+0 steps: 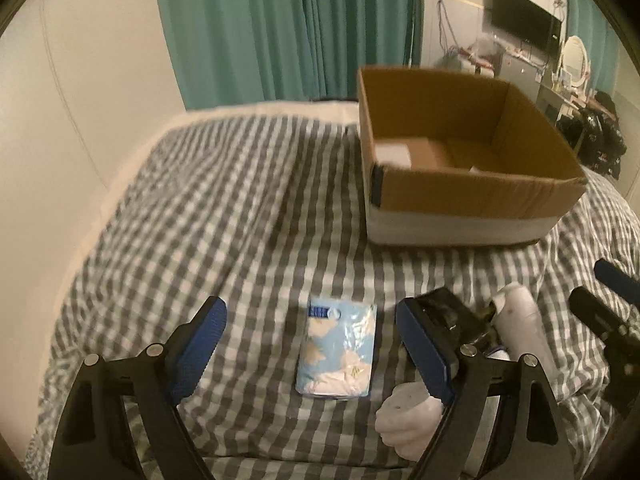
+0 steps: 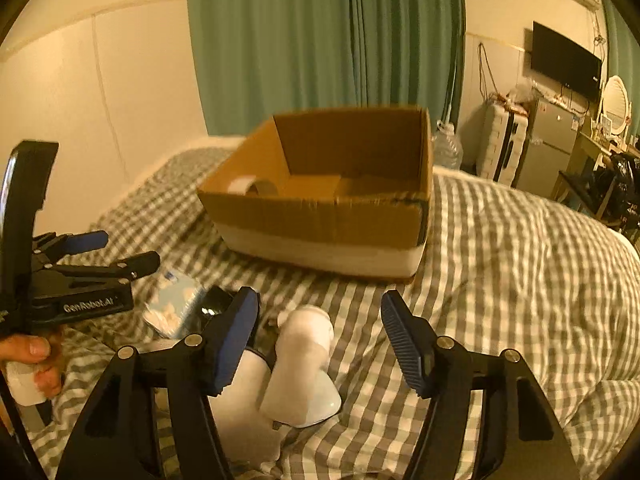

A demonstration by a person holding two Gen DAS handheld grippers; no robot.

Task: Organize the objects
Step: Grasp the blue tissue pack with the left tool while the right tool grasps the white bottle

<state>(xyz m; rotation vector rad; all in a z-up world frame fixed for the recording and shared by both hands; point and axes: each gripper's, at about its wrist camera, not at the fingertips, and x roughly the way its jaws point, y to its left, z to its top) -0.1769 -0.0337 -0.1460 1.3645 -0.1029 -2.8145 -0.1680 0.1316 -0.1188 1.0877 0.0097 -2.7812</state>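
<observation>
A light blue tissue packet (image 1: 338, 350) lies flat on the checked bedspread, between the open fingers of my left gripper (image 1: 310, 350). It also shows in the right wrist view (image 2: 174, 304). A white bottle (image 2: 304, 364) lies on its side between the open fingers of my right gripper (image 2: 320, 344); it also shows in the left wrist view (image 1: 520, 320). A small black object (image 2: 214, 302) lies beside the packet. An open cardboard box (image 1: 460, 168) stands on the bed beyond them, also in the right wrist view (image 2: 328, 192). Both grippers are empty.
Another white object (image 1: 408, 420) lies by my left gripper's right finger. The checked bedspread (image 1: 240, 200) covers the bed. Green curtains (image 2: 320, 40) hang behind. A TV, a fridge (image 2: 548, 148), a suitcase and a dresser stand at the right.
</observation>
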